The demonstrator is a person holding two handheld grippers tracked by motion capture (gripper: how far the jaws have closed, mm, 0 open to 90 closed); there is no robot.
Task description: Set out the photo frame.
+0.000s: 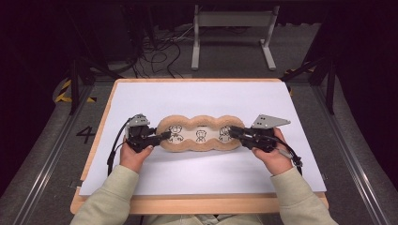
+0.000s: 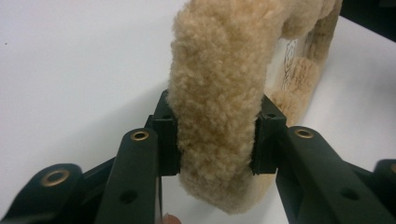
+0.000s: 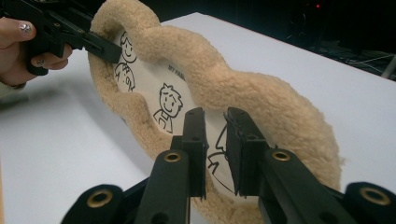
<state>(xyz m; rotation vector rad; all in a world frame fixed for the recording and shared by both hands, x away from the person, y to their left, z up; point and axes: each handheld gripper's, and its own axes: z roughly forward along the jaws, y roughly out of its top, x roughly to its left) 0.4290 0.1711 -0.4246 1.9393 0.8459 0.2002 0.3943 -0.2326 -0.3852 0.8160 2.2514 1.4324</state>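
A long three-lobed cushion (image 1: 199, 133) (image 2: 219, 93) (image 3: 261, 88) with a beige fleece rim and a white middle printed with cartoon figures lies across the white sheet. My left gripper (image 1: 166, 136) (image 2: 218, 114) is shut on the fleece rim at the cushion's left end, one pad pressing each side. The right gripper view also shows the left gripper (image 3: 105, 49), farther off, held in a hand. My right gripper (image 1: 233, 132) (image 3: 215, 116) reaches over the right end. Its jaws stand close together over the white printed panel, with a narrow gap between the pads and nothing clearly pinched.
The white sheet (image 1: 197, 93) covers a wooden table whose front edge (image 1: 197, 204) shows near the person. Behind the table, a white metal frame (image 1: 232, 21) and loose cables (image 1: 159, 51) are on the floor. Dark stands flank both sides.
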